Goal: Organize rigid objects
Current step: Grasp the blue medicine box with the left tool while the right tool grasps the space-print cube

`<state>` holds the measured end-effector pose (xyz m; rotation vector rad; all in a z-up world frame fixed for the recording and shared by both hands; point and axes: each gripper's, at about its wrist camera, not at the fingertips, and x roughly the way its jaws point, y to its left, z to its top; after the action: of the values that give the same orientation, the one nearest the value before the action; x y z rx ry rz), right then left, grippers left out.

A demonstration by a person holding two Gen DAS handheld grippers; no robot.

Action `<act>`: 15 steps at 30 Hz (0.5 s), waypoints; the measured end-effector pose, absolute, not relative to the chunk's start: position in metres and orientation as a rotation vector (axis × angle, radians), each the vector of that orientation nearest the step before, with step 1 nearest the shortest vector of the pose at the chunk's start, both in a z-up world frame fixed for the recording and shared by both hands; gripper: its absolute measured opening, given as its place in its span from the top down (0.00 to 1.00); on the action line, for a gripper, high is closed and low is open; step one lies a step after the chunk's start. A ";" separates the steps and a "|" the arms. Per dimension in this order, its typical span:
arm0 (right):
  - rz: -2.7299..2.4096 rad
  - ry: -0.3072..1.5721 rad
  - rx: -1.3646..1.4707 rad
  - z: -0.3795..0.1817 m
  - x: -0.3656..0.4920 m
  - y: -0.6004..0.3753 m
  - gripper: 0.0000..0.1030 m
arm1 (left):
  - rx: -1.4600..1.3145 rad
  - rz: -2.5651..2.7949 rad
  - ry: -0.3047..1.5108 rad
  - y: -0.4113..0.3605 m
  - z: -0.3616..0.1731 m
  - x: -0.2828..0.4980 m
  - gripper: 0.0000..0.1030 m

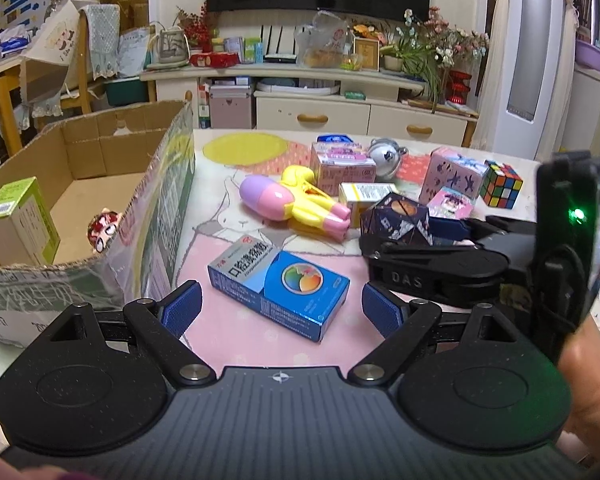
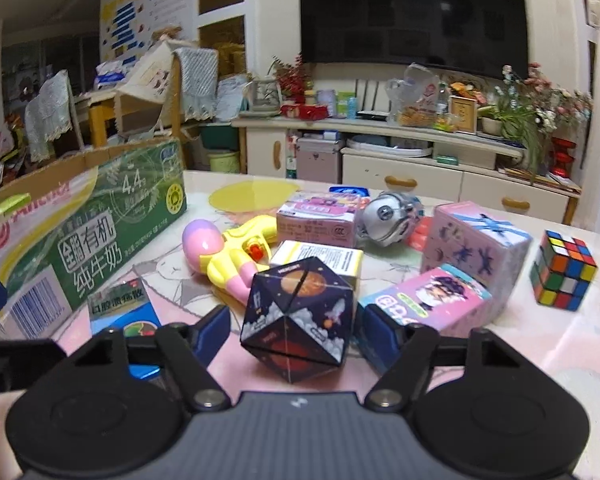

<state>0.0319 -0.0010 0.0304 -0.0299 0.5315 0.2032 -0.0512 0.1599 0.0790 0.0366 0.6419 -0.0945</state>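
Blue medicine box (image 1: 278,286) lies between my spread left tongs (image 1: 282,308); I should close squarely on its long sides. My right tongs (image 2: 296,332), also released, straddle a dark space-print cube (image 2: 298,320). Beyond my left tongs' left finger, the cardboard box (image 1: 100,168) hides part of its floor.

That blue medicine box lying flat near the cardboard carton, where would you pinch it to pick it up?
Probably across the two long sides of the blue medicine box, near its middle, coming down from above. It lies flat on its broad face, angled on the table, and the left hand-held gripper already hangs open on either side of it.
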 end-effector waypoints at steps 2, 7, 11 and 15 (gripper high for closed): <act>0.206 0.543 -0.040 0.027 0.037 0.000 0.34 | 0.040 -0.093 0.653 0.157 0.075 -0.052 0.00; 0.211 0.551 -0.030 0.024 0.048 -0.005 0.35 | 0.040 -0.085 0.665 0.152 0.073 -0.049 0.00; 0.193 0.550 -0.028 0.025 0.051 -0.013 0.44 | 0.039 -0.077 0.675 0.143 0.069 -0.045 0.00; 0.166 0.555 -0.021 0.027 0.050 -0.025 0.44 | 0.021 -0.054 0.688 0.138 0.065 -0.038 0.00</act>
<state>0.0497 -0.0254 0.0270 -0.0206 0.5554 0.1658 -0.0383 0.1385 0.0653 0.0213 0.6884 -0.0539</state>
